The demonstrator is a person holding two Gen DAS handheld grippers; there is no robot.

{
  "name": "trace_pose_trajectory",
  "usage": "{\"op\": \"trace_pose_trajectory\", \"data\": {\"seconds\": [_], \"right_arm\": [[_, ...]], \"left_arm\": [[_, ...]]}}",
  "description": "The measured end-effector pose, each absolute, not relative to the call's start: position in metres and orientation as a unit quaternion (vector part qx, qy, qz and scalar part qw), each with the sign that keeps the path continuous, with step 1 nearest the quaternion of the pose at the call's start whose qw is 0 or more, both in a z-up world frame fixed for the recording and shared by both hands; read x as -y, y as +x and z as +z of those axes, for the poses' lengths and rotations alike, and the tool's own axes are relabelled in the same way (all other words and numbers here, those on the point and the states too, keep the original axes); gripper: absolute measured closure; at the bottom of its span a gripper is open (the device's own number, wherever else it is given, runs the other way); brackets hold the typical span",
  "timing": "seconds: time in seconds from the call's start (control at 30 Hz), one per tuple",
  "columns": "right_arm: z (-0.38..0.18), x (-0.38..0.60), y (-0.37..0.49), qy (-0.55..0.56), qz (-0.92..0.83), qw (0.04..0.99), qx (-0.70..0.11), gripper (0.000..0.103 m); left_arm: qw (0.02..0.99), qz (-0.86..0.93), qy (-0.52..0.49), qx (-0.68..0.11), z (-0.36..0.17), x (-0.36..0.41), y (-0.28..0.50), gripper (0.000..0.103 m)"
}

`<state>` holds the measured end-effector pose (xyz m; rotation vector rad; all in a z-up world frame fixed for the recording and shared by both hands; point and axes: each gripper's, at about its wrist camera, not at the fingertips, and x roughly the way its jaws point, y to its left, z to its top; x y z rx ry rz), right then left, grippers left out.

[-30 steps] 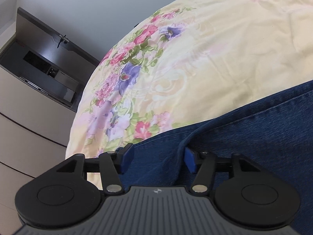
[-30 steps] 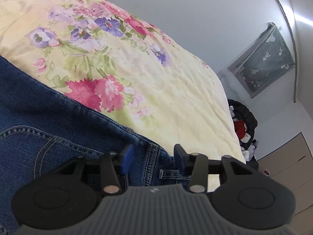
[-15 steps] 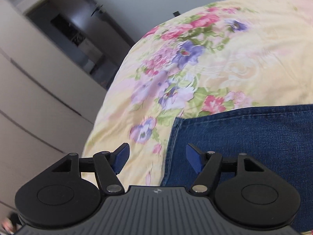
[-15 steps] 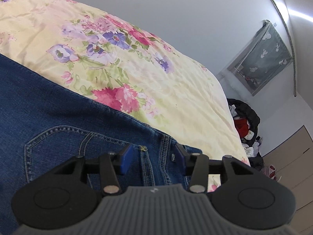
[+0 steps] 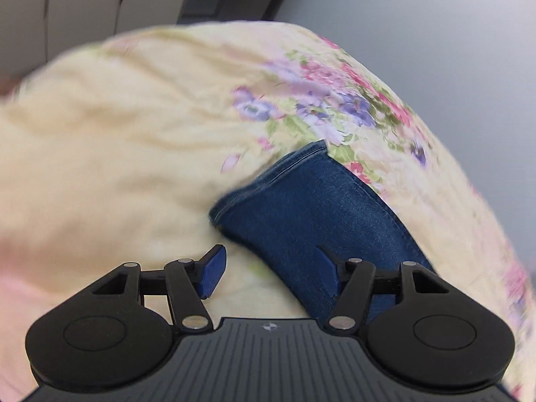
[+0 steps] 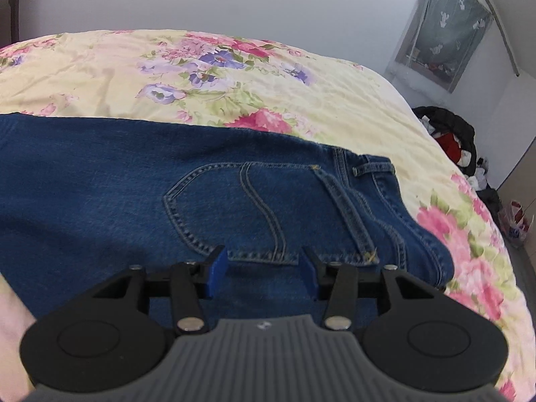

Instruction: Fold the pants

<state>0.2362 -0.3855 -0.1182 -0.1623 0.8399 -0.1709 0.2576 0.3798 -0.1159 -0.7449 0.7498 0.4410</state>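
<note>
Denim pants [image 6: 140,181] lie flat on floral bedspread [image 6: 100,73], back pocket up, leg hem [image 5: 268,177] near bed's far side. Left gripper [image 5: 271,269] & right gripper [image 6: 264,269] both spread wide, holding nothing, just above fabric.

bedspread [image 5: 117,127] motion-blurred, jeans [image 6: 100,184] cut off left edge

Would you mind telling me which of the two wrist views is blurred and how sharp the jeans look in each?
Left wrist view: motion-smeared, the floral bedspread streaky, the jeans leg hem soft. Right wrist view: crisp, pocket stitching on the jeans readable; fisheye bends the bed edge in both.
</note>
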Motion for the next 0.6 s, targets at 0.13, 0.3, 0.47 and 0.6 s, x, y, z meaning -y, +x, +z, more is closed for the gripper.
{"op": "trace_pose_trajectory", "data": {"seconds": [0.13, 0.3, 0.47, 0.6], "right_arm": [[-0.122, 0.377, 0.210, -0.046, -0.095, 0.902, -0.418, 0.061], [-0.118, 0.371, 0.169, 0.024, -0.120, 0.889, -0.440, 0.061], [-0.127, 0.337, 0.138, 0.045, -0.104, 0.883, -0.455, 0.061], [-0.144, 0.315, 0.151, 0.063, -0.092, 0.887, -0.447, 0.069]], "left_arm": [[0.820, 0.207, -0.422, -0.328, -0.144, -0.391, 0.253, 0.033], [0.822, 0.236, -0.411, -0.316, -0.159, -0.394, 0.268, 0.048], [0.846, 0.254, -0.334, -0.330, -0.148, -0.379, 0.286, 0.081], [0.852, 0.268, -0.299, -0.338, -0.141, -0.373, 0.289, 0.091]]}}
